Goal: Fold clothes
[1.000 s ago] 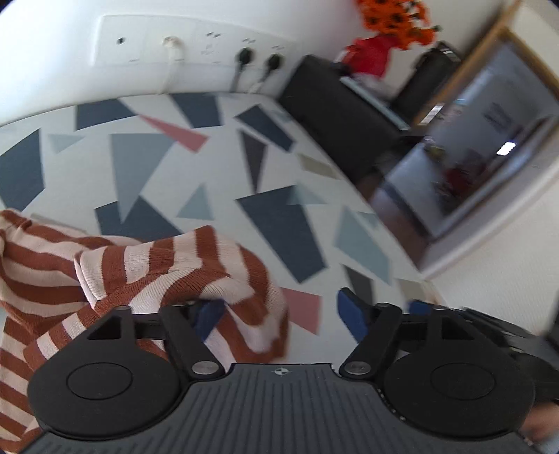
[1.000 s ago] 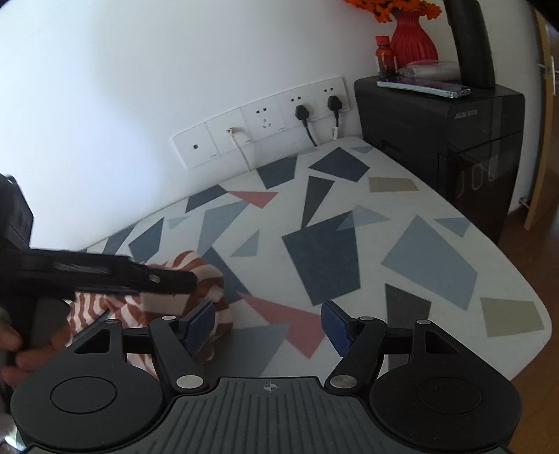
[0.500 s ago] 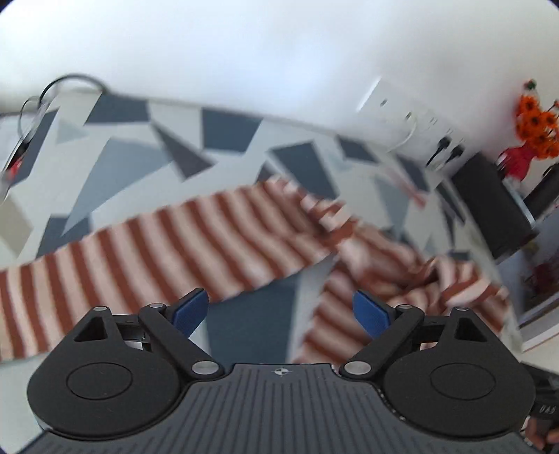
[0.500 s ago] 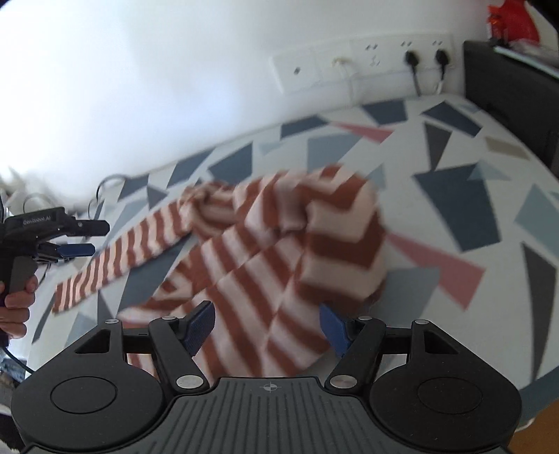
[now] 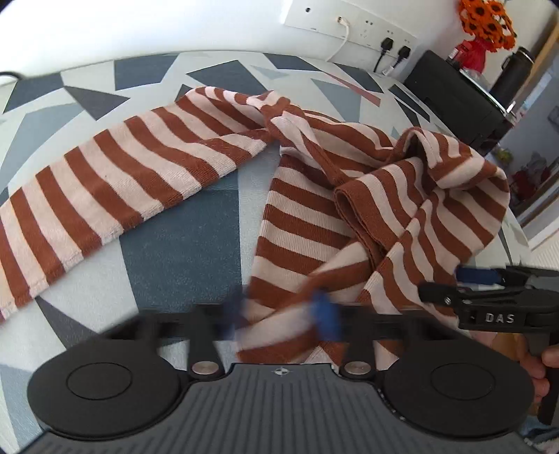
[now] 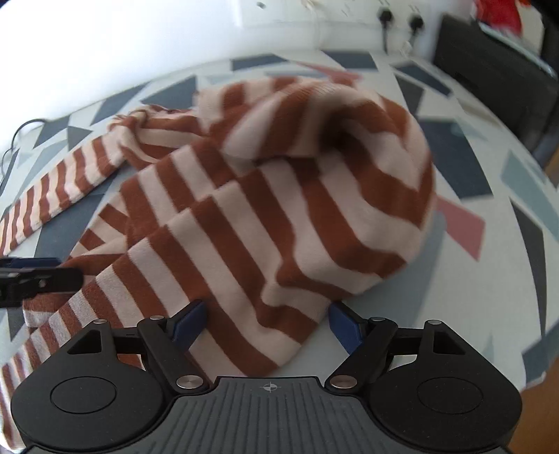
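Nearest the left wrist camera, the left gripper [image 5: 283,316] is smeared by motion blur; its blue fingertips [image 5: 326,314] stand on either side of a fold of the rust-and-cream striped knit sweater [image 5: 304,216], with cloth between them, but whether they press on it cannot be told. Just right of that fold, the right gripper [image 5: 468,279] comes in level from the side, its black body carrying the white letters "DAS", and the person's right hand [image 5: 534,363] wraps its handle at the frame edge.

In the right wrist view, the right gripper [image 6: 269,321] has its blue fingertips [image 6: 190,319] spread wide, the near hem of the striped sweater [image 6: 279,216] lying between them without being pinched. The left gripper [image 6: 38,276] pokes in at the left edge beside the sweater's lower hem; its state is unclear there too.

The sweater lies crumpled on the desk [image 5: 181,251], whose white top is printed with grey, navy and pink triangles. Its body is bunched in a heap toward the right, and one sleeve stretches flat away to the left of the heap.

Beyond the sweater, a white socket strip [image 5: 349,21] on the wall holds a white cable and two black plugs. Right of the sweater's far edge stands a black cabinet [image 5: 457,94] bearing a red vase of orange flowers [image 5: 484,31].
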`<state>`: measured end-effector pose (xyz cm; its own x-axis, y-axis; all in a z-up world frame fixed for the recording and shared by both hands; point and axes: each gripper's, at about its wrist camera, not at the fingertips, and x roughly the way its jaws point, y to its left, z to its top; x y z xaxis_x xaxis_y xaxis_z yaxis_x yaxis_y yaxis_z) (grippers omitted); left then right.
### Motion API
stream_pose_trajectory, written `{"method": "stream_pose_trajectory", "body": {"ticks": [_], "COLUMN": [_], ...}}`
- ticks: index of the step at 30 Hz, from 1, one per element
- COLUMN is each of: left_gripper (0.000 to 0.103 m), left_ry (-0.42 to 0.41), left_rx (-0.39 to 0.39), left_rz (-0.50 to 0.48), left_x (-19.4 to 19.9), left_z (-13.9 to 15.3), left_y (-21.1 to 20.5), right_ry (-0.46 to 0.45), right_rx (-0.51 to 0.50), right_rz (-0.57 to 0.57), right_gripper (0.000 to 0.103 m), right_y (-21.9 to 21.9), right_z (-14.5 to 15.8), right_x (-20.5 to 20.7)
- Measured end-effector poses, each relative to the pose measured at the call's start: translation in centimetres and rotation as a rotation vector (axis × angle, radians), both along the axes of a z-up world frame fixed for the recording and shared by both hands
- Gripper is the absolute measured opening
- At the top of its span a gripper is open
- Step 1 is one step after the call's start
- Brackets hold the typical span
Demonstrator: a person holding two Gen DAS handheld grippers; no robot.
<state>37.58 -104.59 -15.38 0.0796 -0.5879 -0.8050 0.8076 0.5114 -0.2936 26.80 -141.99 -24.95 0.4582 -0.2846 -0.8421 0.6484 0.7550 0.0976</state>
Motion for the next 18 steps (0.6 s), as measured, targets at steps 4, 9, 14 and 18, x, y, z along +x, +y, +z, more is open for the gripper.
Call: {"method": "stream_pose_trajectory", "body": {"ticks": [4, 9, 14, 18], "left_gripper": [0.008, 0.003, 0.002, 0.007], "left_ry": [-0.007, -0.049, -0.024, 0.006], "left_rx": [-0.02, -0.006, 0.054, 0.049], "left_rz": [0.014, 0.119, 0.311, 0.42], "left_x": [0.1, 0.5, 2.1, 1.9], "left_z": [0.4, 0.9, 0.1, 0.6], "left_y": [1.2, 4.2, 10.2, 14.2], "right_ry": [-0.029, -0.057, -0.084, -0.111], "right_rx": [0.018, 0.019, 0.014, 0.028], "right_rz": [0.063, 0.139, 0.232, 0.329], "right_gripper": [0.035, 0.028, 0.024, 0.021], "right_y": [0.3, 0.4, 0.8, 1.9], "right_z": [0.5, 0.5, 0.3, 0.3], "right_x": [1.4, 4.3, 8.0, 10.5]}}
